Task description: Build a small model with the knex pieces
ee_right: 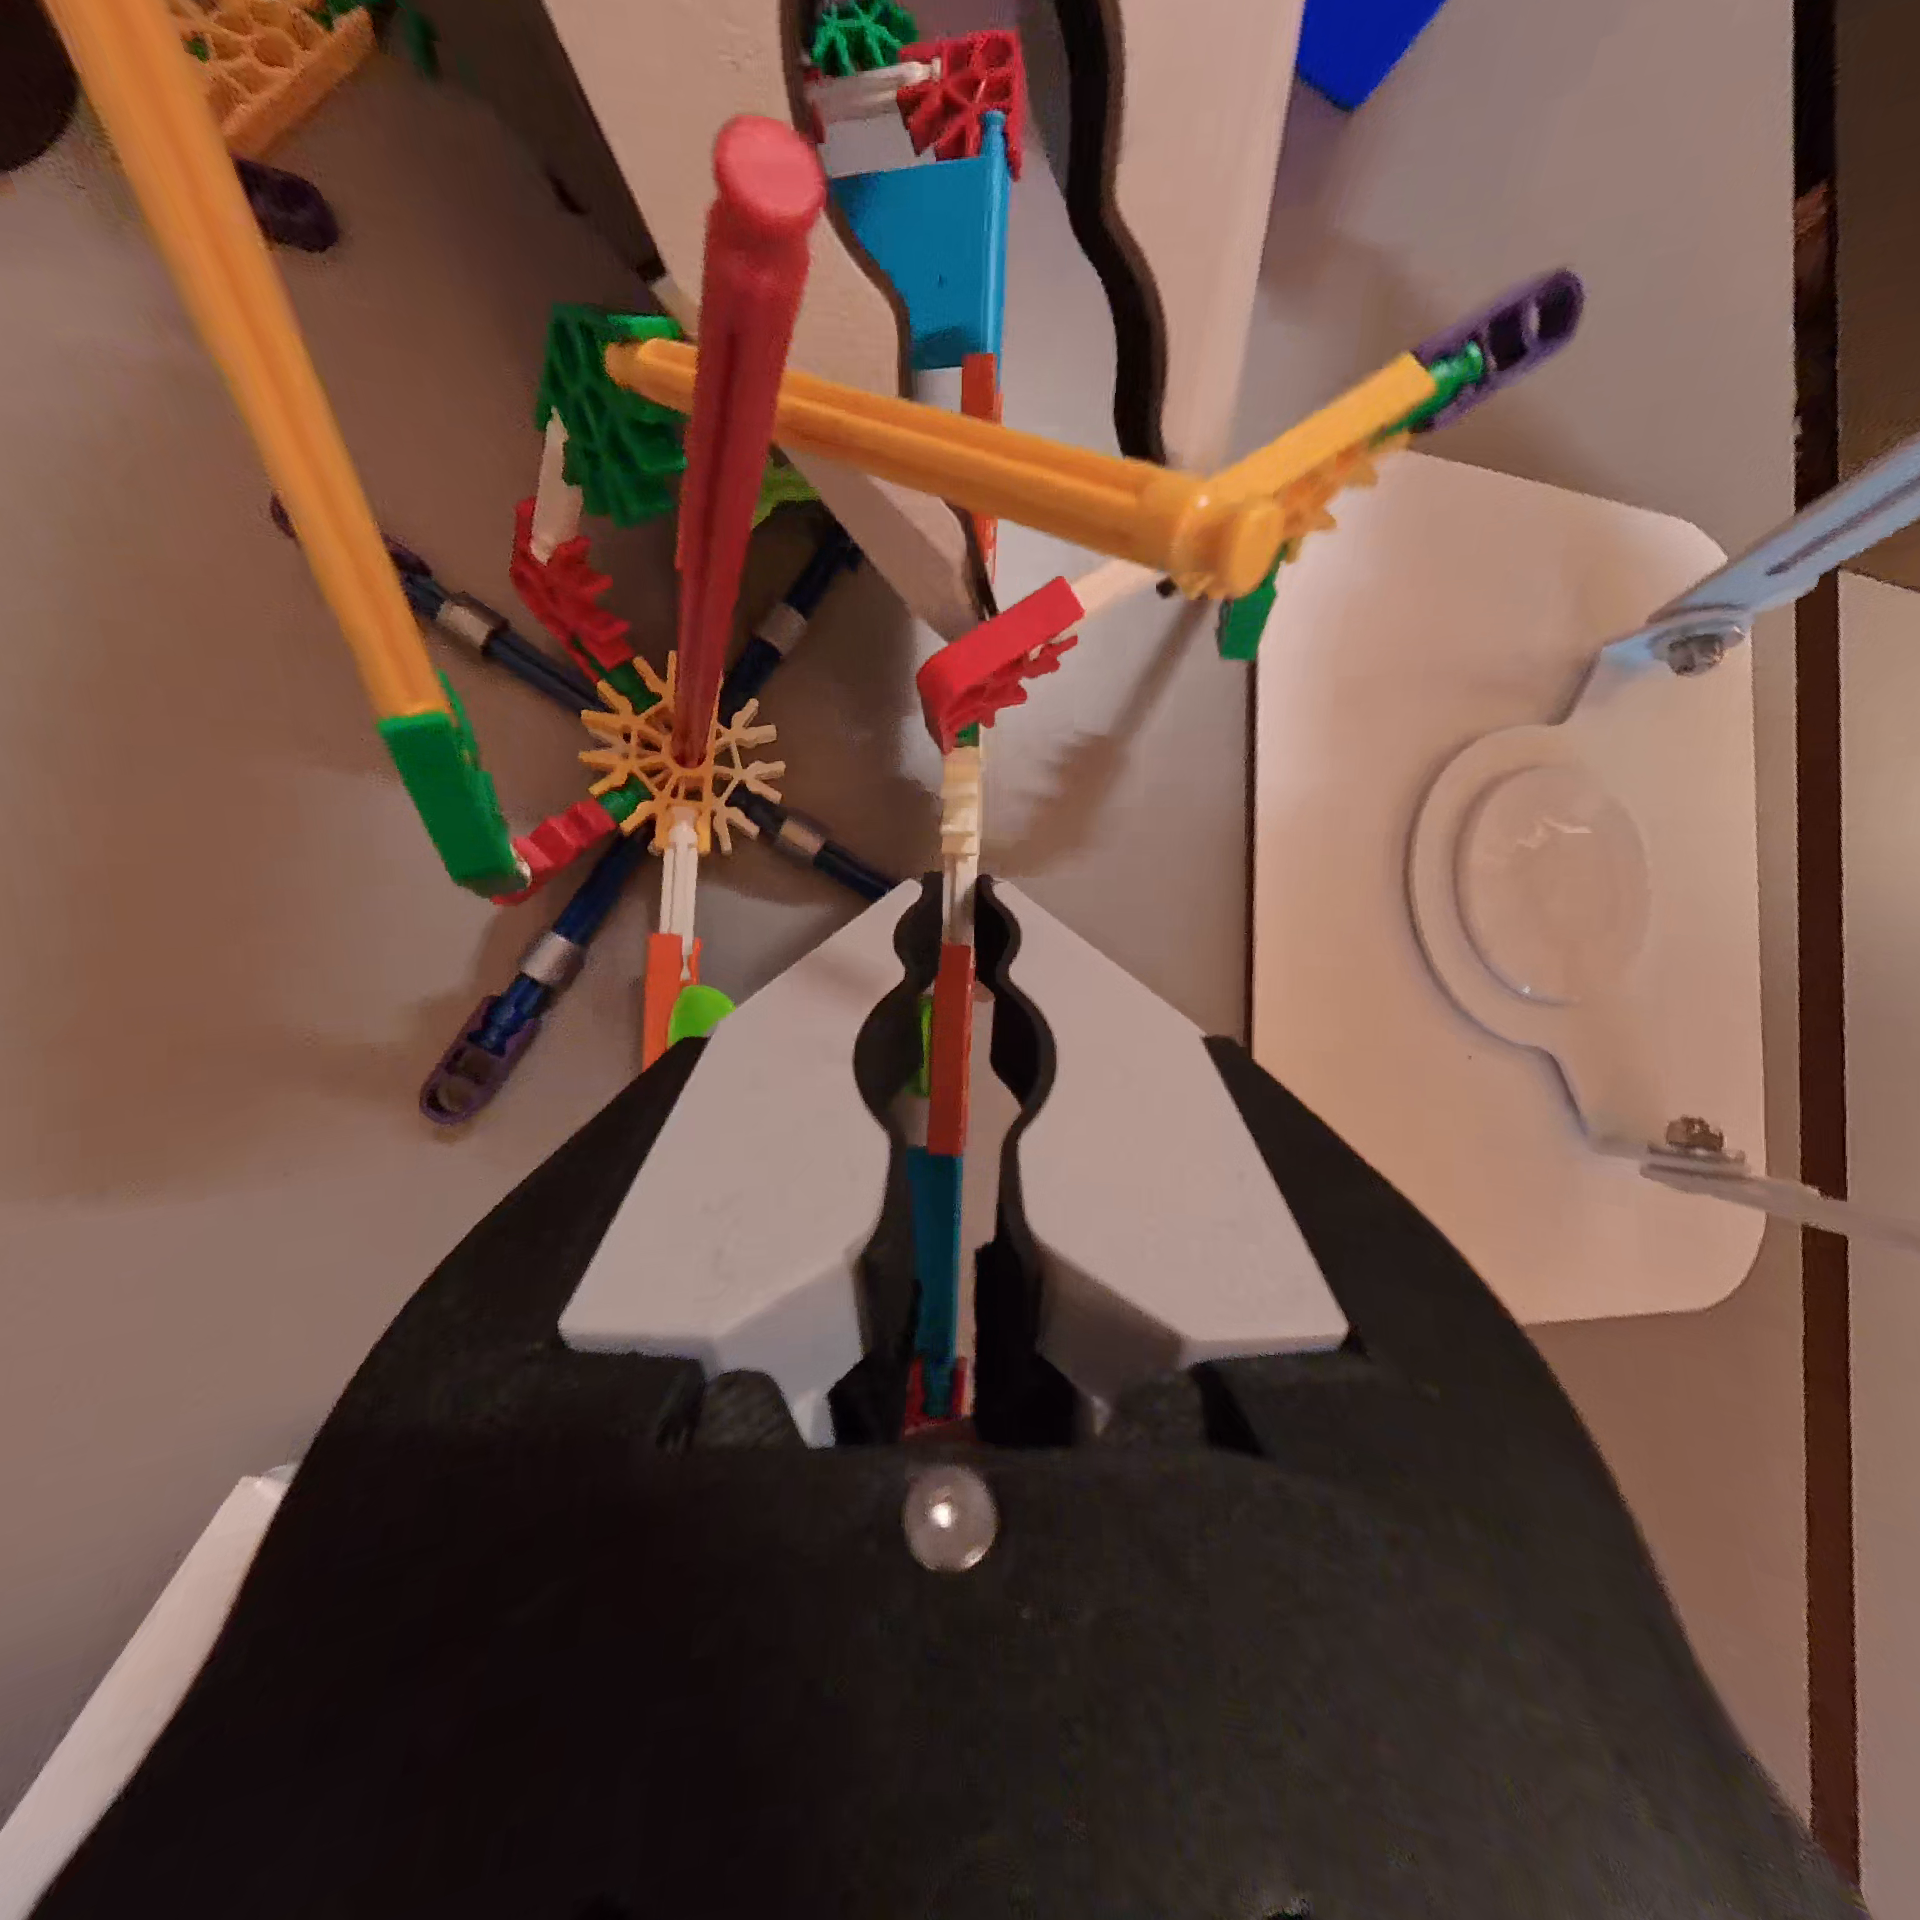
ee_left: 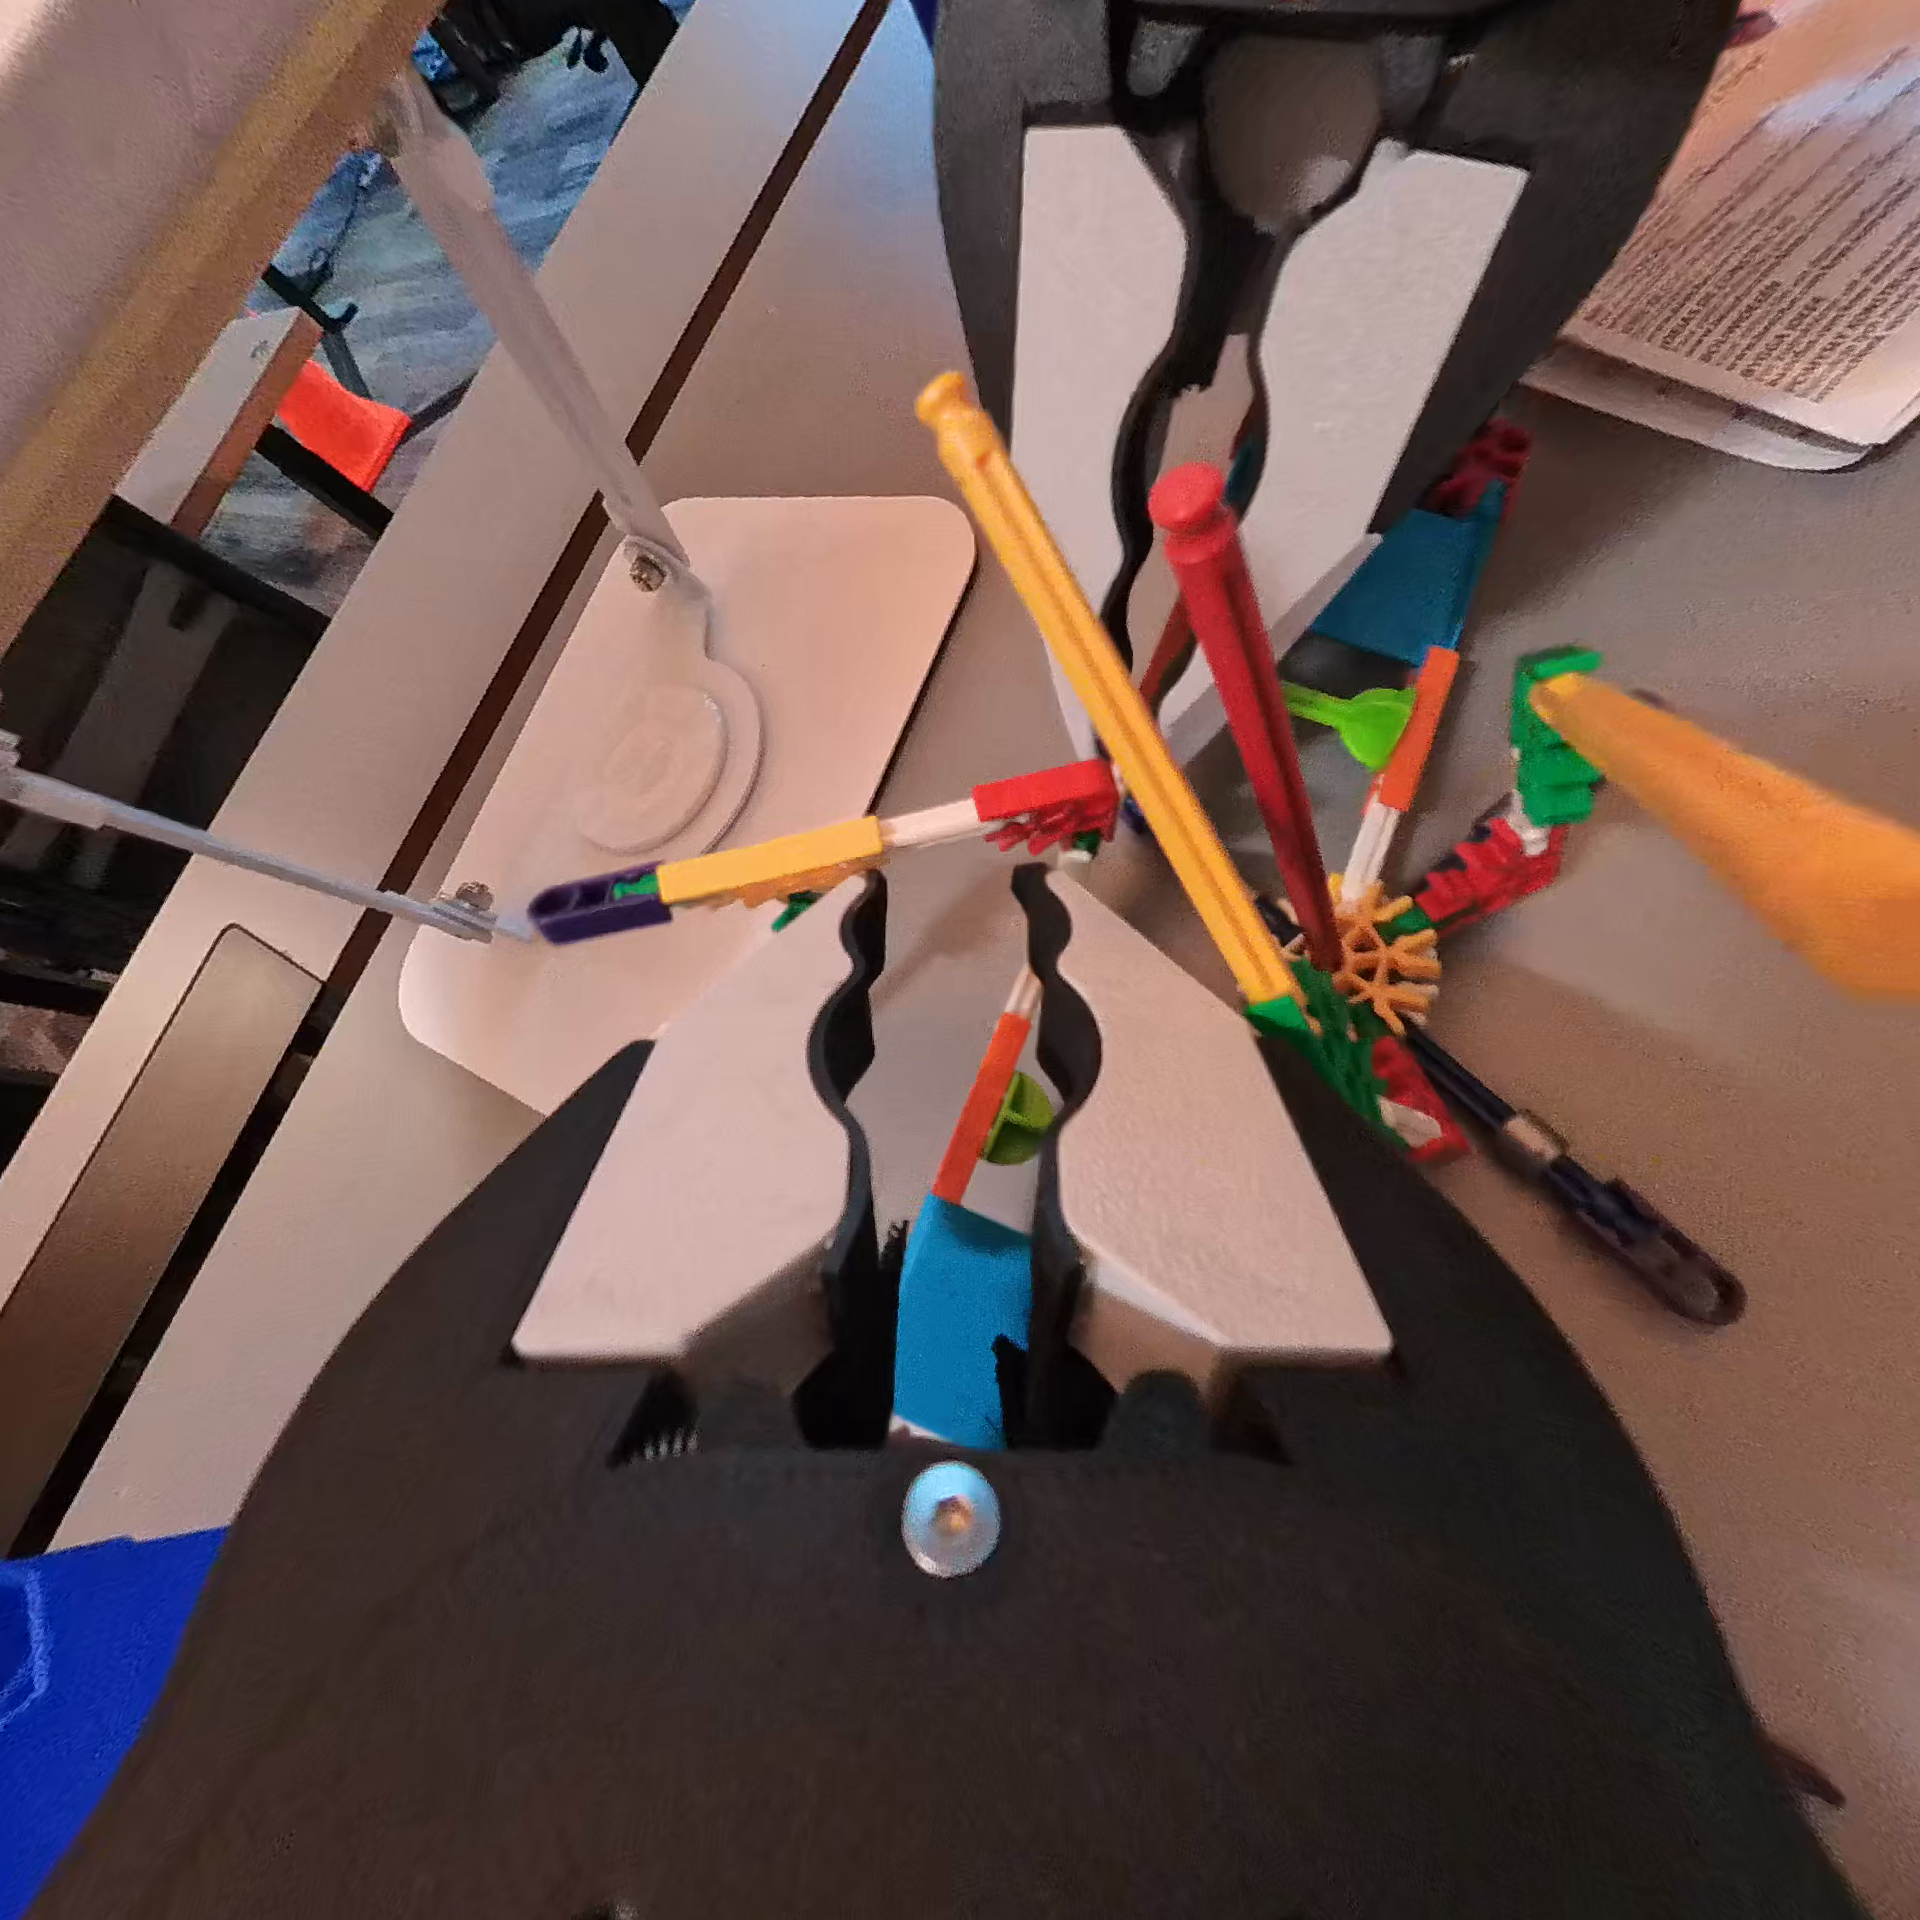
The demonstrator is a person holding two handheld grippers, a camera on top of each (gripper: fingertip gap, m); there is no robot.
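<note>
A toy built of coloured plastic rods and connectors stands on the grey table around a yellow snowflake hub [ee_left: 1377, 961] [ee_right: 681, 769]. A red rod [ee_left: 1242, 707] [ee_right: 732, 416] rises from the hub, and yellow rods [ee_left: 1101, 686] [ee_right: 935, 447] branch off. My left gripper [ee_left: 948, 881] is shut on a blue panel [ee_left: 961, 1330] with an orange piece on one arm. My right gripper [ee_right: 954, 885] is shut on another blue and orange arm [ee_right: 948, 1049], seen edge-on. Each gripper faces the other across the toy; the right one's white finger [ee_left: 1081, 364] shows at the top.
A white plate [ee_left: 831, 582] [ee_right: 1351, 1039] with a clear disc and metal brackets lies beside the toy. Dark blue rods with purple ends [ee_left: 1621, 1216] [ee_right: 488, 1049] lie on the table. Printed papers [ee_left: 1766, 260] lie at the far right. A blue object [ee_left: 83, 1683] is close by. The gap from one gripper's tips to the other's is roughly 5 cm.
</note>
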